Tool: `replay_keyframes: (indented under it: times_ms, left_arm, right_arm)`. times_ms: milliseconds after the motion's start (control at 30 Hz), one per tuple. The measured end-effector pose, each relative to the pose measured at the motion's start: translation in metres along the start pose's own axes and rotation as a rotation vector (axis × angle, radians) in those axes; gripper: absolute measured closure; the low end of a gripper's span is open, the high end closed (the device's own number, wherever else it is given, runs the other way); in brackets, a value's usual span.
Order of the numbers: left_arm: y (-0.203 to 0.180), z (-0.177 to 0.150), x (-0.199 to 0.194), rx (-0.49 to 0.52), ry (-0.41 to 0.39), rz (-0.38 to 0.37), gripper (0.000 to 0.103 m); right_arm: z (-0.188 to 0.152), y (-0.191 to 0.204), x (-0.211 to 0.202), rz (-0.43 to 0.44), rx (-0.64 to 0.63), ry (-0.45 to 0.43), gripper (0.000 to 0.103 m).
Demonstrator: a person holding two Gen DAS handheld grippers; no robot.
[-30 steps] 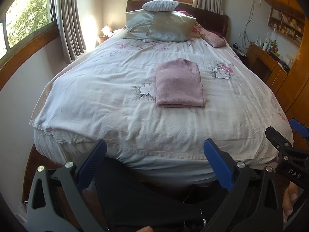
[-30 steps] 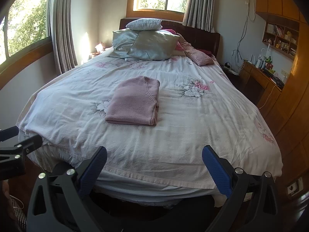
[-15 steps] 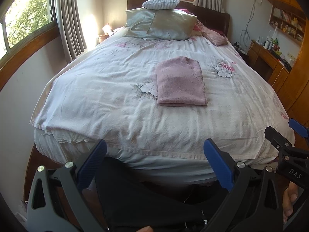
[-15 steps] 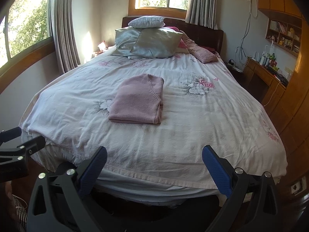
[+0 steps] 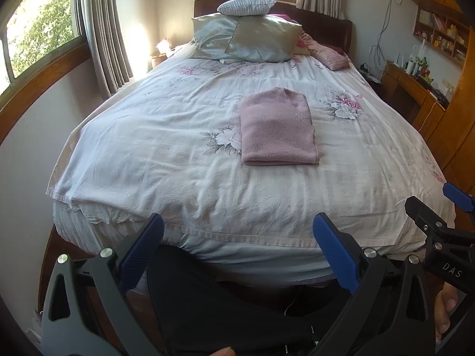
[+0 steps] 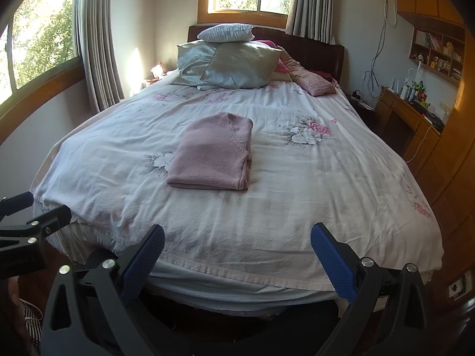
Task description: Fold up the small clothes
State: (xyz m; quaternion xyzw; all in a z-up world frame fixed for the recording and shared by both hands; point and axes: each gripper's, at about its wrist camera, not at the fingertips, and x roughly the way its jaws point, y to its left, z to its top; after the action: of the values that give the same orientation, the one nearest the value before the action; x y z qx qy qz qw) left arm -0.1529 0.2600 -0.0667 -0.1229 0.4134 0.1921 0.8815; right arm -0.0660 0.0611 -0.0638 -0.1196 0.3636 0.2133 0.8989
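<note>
Folded pink sweater (image 5: pixel 277 127) unmoved on bed (image 5: pixel 166 136), left gripper (image 5: pixel 237 246) and right gripper (image 6: pixel 237 249) both still spread, empty, views slightly shifted

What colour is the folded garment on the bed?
Dusty pink, plain knit with no pattern: the folded garment, clearest in the right wrist view.

bed (image 5: pixel 124 160) covered by white floral bedspread (image 6: pixel 311 184), wrinkled, hanging over the near edge. folded pink sweater (image 5: pixel 277 127) lies flat near the middle. at the headboard end: silvery pillows (image 5: pixel 246 40), a small striped cushion (image 5: pixel 245 6) on top, pink pillow (image 6: pixel 311 81) beside them.
</note>
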Motion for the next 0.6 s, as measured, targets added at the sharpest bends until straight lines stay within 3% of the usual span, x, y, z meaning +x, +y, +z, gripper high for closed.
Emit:
replay_keyframes:
  times_ms: [600]
  left_arm:
    - [-0.0013,0.0009,0.0041,0.004,0.007,0.003,0.003]
  right_arm:
    - [0.0017,0.0007,0.0036,0.008,-0.003,0.003,0.004]
